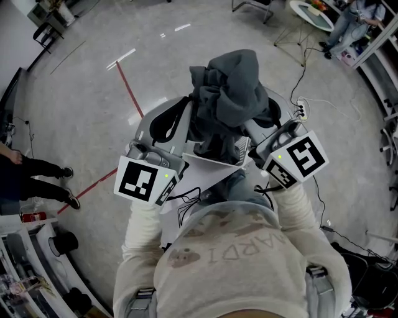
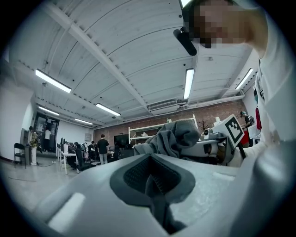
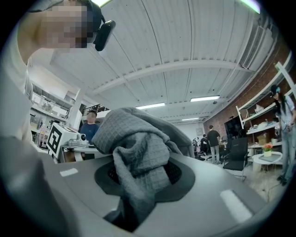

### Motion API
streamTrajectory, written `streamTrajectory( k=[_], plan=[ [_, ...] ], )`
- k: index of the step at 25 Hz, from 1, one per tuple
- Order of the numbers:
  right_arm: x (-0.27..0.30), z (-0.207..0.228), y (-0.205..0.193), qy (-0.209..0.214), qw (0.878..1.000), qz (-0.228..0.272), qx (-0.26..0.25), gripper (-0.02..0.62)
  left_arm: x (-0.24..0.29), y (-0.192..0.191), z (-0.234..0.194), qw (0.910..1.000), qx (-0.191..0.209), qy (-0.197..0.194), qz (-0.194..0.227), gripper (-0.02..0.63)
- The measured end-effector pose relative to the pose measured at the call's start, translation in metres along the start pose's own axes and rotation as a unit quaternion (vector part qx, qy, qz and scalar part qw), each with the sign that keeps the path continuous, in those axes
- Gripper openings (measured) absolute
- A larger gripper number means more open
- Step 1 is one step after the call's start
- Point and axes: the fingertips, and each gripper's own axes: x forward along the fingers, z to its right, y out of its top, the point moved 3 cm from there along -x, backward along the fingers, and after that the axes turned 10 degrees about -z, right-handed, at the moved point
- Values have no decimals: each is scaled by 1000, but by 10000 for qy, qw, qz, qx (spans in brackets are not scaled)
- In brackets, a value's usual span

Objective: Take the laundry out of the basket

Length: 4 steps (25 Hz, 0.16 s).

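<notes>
A dark grey garment (image 1: 229,93) hangs bunched between my two grippers, in front of the person's chest. The left gripper (image 1: 185,122) reaches its left side, and in the left gripper view its jaws (image 2: 155,187) are closed with a thin fold of dark cloth pinched in the slot. From the right, the right gripper (image 1: 252,128) holds the other side. Its jaws (image 3: 138,185) are shut on a thick wad of the grey waffle-weave cloth (image 3: 134,143). Below the garment lies a white angular thing (image 1: 214,166); I cannot tell whether it is the basket.
A red tape line (image 1: 127,84) crosses the grey floor. A bystander's legs (image 1: 46,180) stand at the left, with shelving (image 1: 25,261) below them. A power strip and cables (image 1: 301,110) lie at the right. A round table (image 1: 311,13) and seated people are at the far right.
</notes>
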Motion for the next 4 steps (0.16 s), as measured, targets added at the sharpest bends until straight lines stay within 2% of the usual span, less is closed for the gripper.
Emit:
streamTrajectory(
  k=[4],
  plan=[
    [-2,-3,7,-2,10000,21,-34,141,-3,7,-1,10000,-3,2,44,0]
  ],
)
